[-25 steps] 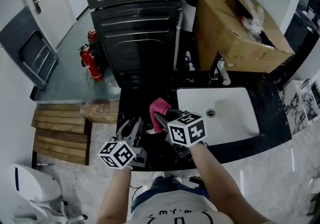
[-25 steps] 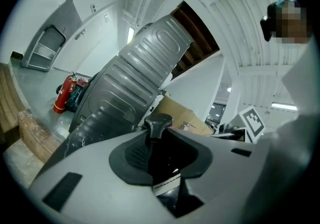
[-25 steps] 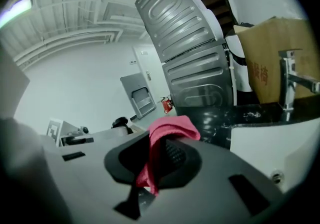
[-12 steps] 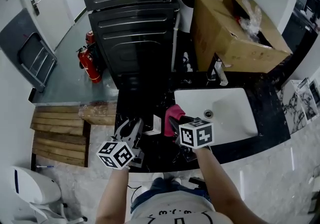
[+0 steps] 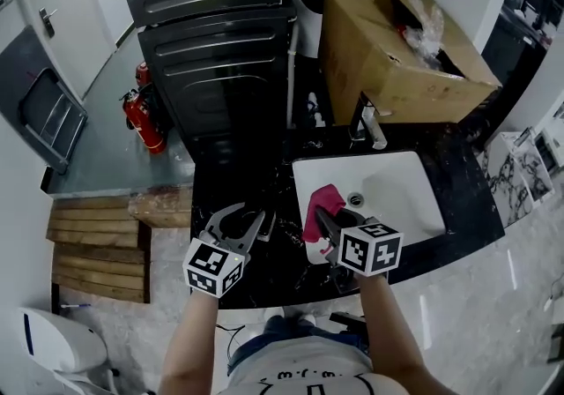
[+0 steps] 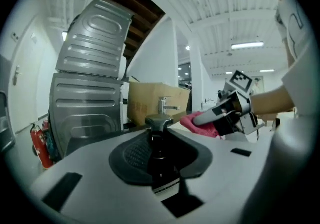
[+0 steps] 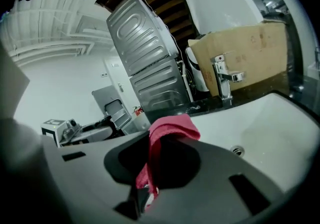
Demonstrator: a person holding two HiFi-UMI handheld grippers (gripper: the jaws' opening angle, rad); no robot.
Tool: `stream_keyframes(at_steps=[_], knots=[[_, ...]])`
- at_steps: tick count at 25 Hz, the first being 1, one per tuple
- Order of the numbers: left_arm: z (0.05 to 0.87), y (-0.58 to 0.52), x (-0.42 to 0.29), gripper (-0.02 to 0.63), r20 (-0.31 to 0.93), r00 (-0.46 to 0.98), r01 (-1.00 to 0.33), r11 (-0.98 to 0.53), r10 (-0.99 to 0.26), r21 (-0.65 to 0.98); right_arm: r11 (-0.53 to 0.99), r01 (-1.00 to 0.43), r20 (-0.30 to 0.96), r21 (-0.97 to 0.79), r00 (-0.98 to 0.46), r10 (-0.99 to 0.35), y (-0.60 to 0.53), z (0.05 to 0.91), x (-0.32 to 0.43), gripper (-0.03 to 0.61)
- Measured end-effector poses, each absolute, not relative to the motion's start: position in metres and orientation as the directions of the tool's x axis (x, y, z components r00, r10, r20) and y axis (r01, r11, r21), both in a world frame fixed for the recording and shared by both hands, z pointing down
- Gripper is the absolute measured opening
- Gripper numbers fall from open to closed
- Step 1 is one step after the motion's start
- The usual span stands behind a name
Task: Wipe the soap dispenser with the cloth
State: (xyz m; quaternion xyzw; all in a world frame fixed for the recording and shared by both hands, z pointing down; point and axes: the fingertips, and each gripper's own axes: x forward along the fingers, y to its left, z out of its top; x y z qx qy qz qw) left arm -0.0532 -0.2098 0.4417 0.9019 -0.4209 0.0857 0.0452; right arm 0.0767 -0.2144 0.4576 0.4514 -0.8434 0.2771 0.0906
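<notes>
My left gripper (image 5: 236,227) hovers over the black counter (image 5: 231,180), shut on a dark soap dispenser (image 6: 159,160). The dispenser's pump head (image 6: 160,122) sticks up between the jaws. In the head view the bottle is hard to make out. My right gripper (image 5: 330,224) is shut on a pink cloth (image 5: 322,206) that hangs over the left rim of the white sink (image 5: 401,199). In the right gripper view the cloth (image 7: 168,132) drapes across the jaws. The left gripper view shows the right gripper (image 6: 216,116) and cloth (image 6: 199,122) off to the right, apart from the dispenser.
A chrome faucet (image 5: 367,129) stands behind the sink, and a large open cardboard box (image 5: 397,54) sits on the counter beyond it. A dark stacked appliance (image 5: 216,58) rises at the back left. On the floor are a fire extinguisher (image 5: 141,118), wooden slats (image 5: 95,248) and a toilet (image 5: 48,345).
The right gripper has carried the cloth rightward, from beside the left gripper to over the sink's left rim. The left gripper has rolled and shifted slightly, still holding the dispenser.
</notes>
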Motion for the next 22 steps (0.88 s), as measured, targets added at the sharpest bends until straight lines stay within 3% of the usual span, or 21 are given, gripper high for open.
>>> stream_keyframes(at_steps=[10, 16, 22], knots=[[0.441, -0.212, -0.05, 0.108, 0.244, 0.752, -0.624, -0.78, -0.612, -0.034, 0.435, -0.802, 0.394, -0.409, -0.585, -0.708, -0.215, 0.454, 0.076, 0.048], [0.441, -0.203, -0.077, 0.205, 0.235, 0.723, -0.665, -0.746, -0.649, -0.014, 0.455, -0.788, 0.386, -0.414, -0.605, -0.696, -0.22, 0.452, 0.066, 0.048], [0.442, -0.188, -0.102, 0.204, 0.214, 0.665, -0.735, -0.678, -0.715, 0.02, 0.471, -0.776, 0.378, -0.42, -0.621, -0.687, -0.222, 0.449, 0.057, 0.048]])
